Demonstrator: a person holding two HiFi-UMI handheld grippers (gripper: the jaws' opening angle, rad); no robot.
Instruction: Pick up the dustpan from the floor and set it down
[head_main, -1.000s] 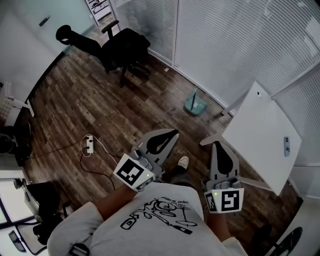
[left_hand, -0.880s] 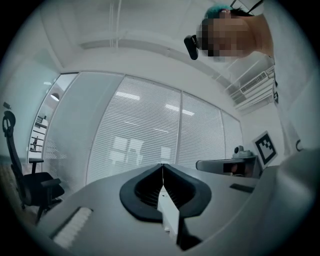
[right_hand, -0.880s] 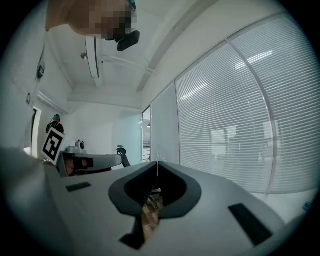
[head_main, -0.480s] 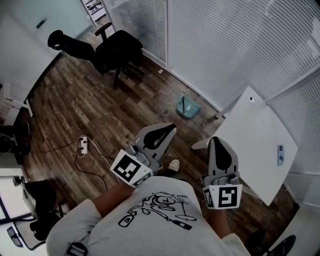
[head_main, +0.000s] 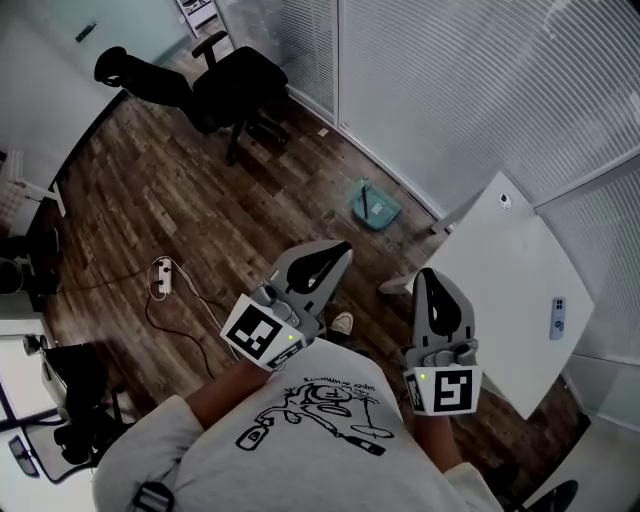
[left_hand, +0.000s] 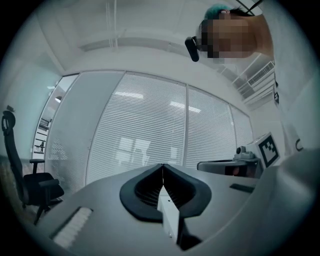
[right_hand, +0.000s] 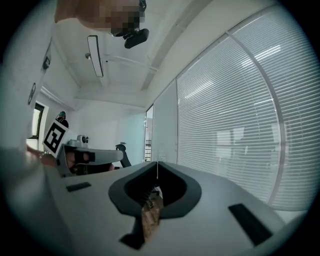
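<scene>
Head view first: the teal plastic dustpan (head_main: 375, 205) is sitting on the dark wood-plank floor (head_main: 170, 200). It's right at the floor's edge, along the wall of white slatted blinds (head_main: 480, 90), between a black office chair (head_main: 225, 90) and a white surface (head_main: 505, 270). It's well apart from both tools. The left hand-held gripper (head_main: 343, 250) and right hand-held gripper (head_main: 427, 278) are held out level over the floor, side by side. A white power strip (head_main: 160, 280) lies off to the left.

Left gripper view: the left hand-held gripper (left_hand: 162, 167) has its jaws pressed together with nothing between them. It's facing the blinds.

Right gripper view: same deal for the right hand-held gripper (right_hand: 157, 167), jaws closed tight on nothing, blinds to its right.
</scene>
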